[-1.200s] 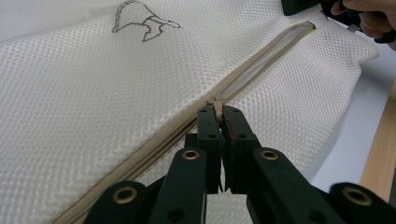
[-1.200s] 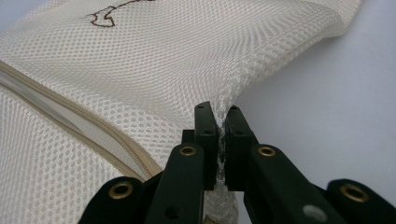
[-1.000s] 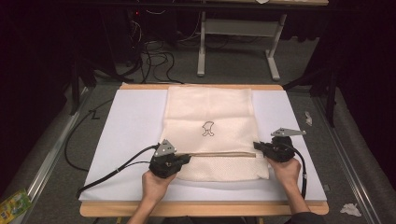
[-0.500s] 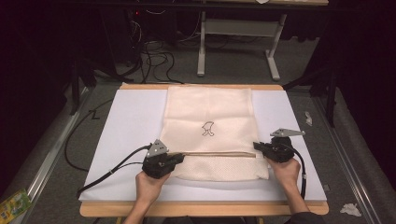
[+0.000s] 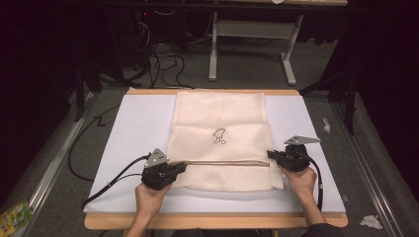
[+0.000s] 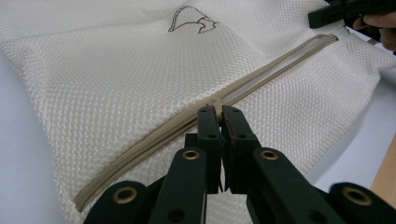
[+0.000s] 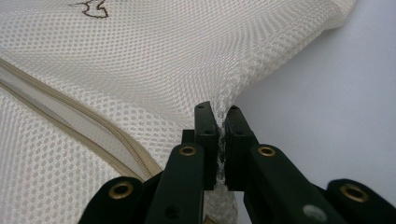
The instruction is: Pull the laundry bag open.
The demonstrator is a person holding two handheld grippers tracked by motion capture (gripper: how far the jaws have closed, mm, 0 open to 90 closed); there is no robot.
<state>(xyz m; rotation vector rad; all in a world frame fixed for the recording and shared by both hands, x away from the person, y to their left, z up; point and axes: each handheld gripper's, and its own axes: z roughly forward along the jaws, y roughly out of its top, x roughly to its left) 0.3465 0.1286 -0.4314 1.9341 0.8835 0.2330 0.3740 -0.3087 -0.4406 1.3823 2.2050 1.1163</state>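
My left tool (image 6: 219, 113), pinching the zipper pull (image 6: 218, 101), has slid it toward nine o'clock across the mesh bag (image 5: 220, 118) mid-bench (image 5: 123, 128) — my right tool (image 7: 218, 122) clamps the bag's edge taut — closing looks nearly done.

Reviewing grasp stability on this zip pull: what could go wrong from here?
1. The left tool pinches only the small zipper slider; it could slip off under pull.
2. The right tool clamps a thin pinch of the mesh bag edge; the mesh may slide out or snag, letting the bag bunch.
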